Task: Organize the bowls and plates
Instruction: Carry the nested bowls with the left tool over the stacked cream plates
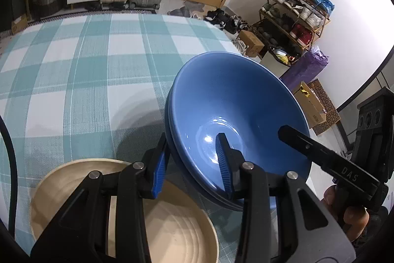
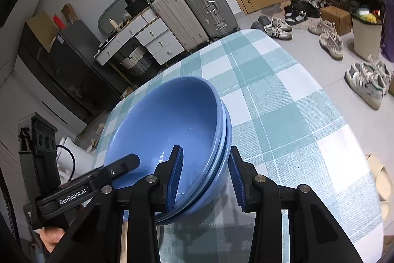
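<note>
Two nested blue bowls (image 1: 236, 100), both empty.

Reads "DAS" in raised letters on the black right gripper (image 1: 283, 132), seen from the left wrist. Reads "GenRobot.AI" in white print on the black left gripper (image 2: 134, 160), seen from the right wrist.

Both cams were fisheye, each mounted just behind its tool and looking fwd and steeply down along the two fingers. Left wrist cam sat very close to the stacked blue bowls (image 1: 236, 115), approaching from their left side, facing across the checked bench (image 1: 86, 65) toward the door and shoe rack (image 1: 295, 16). Right wrist cam, equally close, came from the opposite side, facing the suitcases (image 2: 192, 14) and drawers. Shared: bowls, bench, door (each cam also caught the other tool).
</note>
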Demonstrator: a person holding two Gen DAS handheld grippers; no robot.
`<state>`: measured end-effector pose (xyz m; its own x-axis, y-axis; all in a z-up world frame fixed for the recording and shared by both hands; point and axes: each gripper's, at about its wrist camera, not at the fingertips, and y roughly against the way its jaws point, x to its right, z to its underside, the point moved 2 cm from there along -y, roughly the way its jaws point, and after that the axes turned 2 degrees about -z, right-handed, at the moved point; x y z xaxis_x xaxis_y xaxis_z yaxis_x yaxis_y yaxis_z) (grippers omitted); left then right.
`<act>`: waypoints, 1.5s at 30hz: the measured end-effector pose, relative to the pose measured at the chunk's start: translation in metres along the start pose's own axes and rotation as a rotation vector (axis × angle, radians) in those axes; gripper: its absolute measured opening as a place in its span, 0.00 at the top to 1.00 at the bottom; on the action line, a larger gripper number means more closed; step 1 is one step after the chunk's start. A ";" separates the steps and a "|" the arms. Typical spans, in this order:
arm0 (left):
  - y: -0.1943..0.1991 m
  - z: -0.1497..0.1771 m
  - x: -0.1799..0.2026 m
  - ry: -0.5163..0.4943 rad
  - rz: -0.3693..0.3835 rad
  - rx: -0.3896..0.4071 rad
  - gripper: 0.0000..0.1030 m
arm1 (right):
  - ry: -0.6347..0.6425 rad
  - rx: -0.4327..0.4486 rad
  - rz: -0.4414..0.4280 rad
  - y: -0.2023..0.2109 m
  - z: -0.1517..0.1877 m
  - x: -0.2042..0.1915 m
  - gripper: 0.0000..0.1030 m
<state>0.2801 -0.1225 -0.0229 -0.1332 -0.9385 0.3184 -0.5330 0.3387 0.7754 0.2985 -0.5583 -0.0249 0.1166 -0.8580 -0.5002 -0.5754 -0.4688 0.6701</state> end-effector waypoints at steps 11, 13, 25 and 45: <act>0.051 0.004 0.017 -0.024 0.013 0.063 0.67 | 0.048 0.055 -0.003 0.037 0.002 -0.021 0.62; 0.063 0.005 0.019 -0.026 0.015 0.077 0.67 | 0.057 0.064 -0.005 0.045 0.003 -0.026 0.62; 0.140 0.025 0.020 -0.022 0.015 0.139 0.67 | 0.111 0.073 -0.021 0.078 0.021 -0.068 0.62; 0.223 0.084 -0.023 0.001 -0.085 0.190 0.67 | 0.188 0.052 -0.081 0.073 0.060 -0.131 0.62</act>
<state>0.0941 -0.0312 0.0972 -0.0801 -0.9631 0.2571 -0.6901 0.2397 0.6829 0.1923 -0.4679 0.0563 0.3105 -0.8441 -0.4371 -0.5983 -0.5309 0.6002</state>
